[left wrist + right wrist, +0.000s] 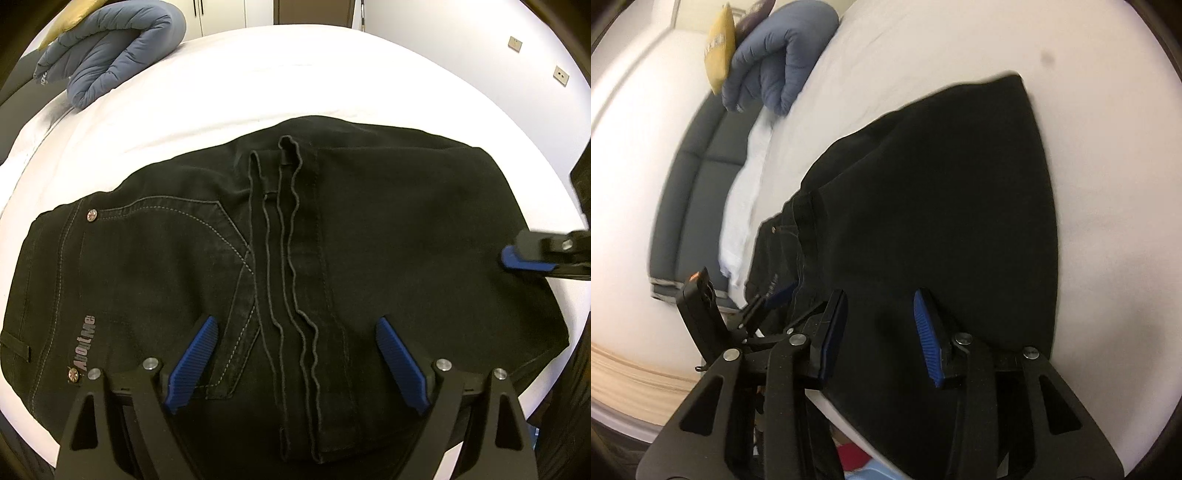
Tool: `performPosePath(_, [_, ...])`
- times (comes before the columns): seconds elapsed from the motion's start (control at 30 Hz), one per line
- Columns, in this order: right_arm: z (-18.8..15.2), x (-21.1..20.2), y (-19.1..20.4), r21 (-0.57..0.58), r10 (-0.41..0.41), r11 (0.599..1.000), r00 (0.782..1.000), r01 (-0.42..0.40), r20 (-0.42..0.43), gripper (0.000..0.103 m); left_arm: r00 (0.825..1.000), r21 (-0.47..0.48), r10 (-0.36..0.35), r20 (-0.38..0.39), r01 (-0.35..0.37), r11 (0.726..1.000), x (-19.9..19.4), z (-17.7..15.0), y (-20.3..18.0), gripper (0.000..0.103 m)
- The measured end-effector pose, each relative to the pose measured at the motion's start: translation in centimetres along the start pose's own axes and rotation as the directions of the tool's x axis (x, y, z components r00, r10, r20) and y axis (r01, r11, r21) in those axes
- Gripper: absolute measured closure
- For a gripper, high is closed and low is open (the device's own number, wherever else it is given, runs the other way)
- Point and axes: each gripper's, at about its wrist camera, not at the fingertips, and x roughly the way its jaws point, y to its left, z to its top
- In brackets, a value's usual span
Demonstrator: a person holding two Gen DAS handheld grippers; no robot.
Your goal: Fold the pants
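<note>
On the far left a blue puffy blanket [114, 55] sat at the edge of the white bed [295, 81]. The black pants [258, 236] lay folded in the middle, with bare sheet past their far edge and on their right side. The left gripper [295, 332] hung low over the near edge of the pants, its blue pads spread wide, gripping nothing. To the right, the right gripper [882, 321] was over the pants' right part, fingers apart and empty too.
</note>
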Motion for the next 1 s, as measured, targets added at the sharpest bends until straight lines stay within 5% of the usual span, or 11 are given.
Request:
performPosePath(0.23, [1.3, 1.6, 6.7, -0.085, 0.128, 0.988, 0.991, -0.132, -0.042, 0.064, 0.999, -0.072, 0.008, 0.031, -0.006, 0.997, -2.3, -0.1, 1.6, 0.017])
performPosePath(0.4, [2.3, 4.9, 9.2, -0.078, 0.196, 0.976, 0.977, -0.202, -0.08, 0.063, 0.993, -0.318, 0.051, 0.106, -0.014, 0.948, -6.2, -2.6, 8.4, 0.016])
performPosePath(0.47, [2.5, 6.4, 9.9, -0.066, 0.233, 0.969, 0.968, -0.239, -0.096, 0.063, 0.991, -0.439, 0.061, 0.119, -0.002, 0.898, -7.2, -4.1, 11.9, 0.012])
performPosePath(0.57, [2.7, 9.2, 9.6, -0.019, 0.256, 0.966, 0.96, -0.259, -0.118, 0.063, 0.987, -0.614, 0.03, 0.156, 0.073, 0.786, -7.9, -6.7, 17.2, 0.012])
performPosePath(0.63, [2.5, 11.9, 7.6, 0.026, 0.05, 0.999, 0.985, -0.046, -0.166, 0.062, 0.988, -0.679, 0.084, 0.128, 0.026, 0.734, -8.2, -7.4, 19.3, 0.012])
performPosePath(0.77, [2.0, 11.9, 6.4, 0.091, 0.107, 0.991, 0.985, -0.096, -0.137, 0.068, 0.969, -0.756, 0.137, 0.203, 0.067, 0.652, -10.1, -8.3, 21.4, 0.005])
performPosePath(0.9, [2.3, 12.1, 7.0, 0.095, 0.081, 0.993, 0.985, -0.067, -0.154, 0.068, 0.979, -0.801, 0.156, 0.134, 0.015, 0.598, -8.4, -8.9, 22.1, 0.004])
performPosePath(1.0, [2.3, 12.1, 7.7, 0.087, 0.069, 0.995, 0.985, -0.056, -0.156, 0.067, 0.982, -0.857, 0.09, 0.166, 0.098, 0.506, -7.3, -10.4, 23.0, 0.004])
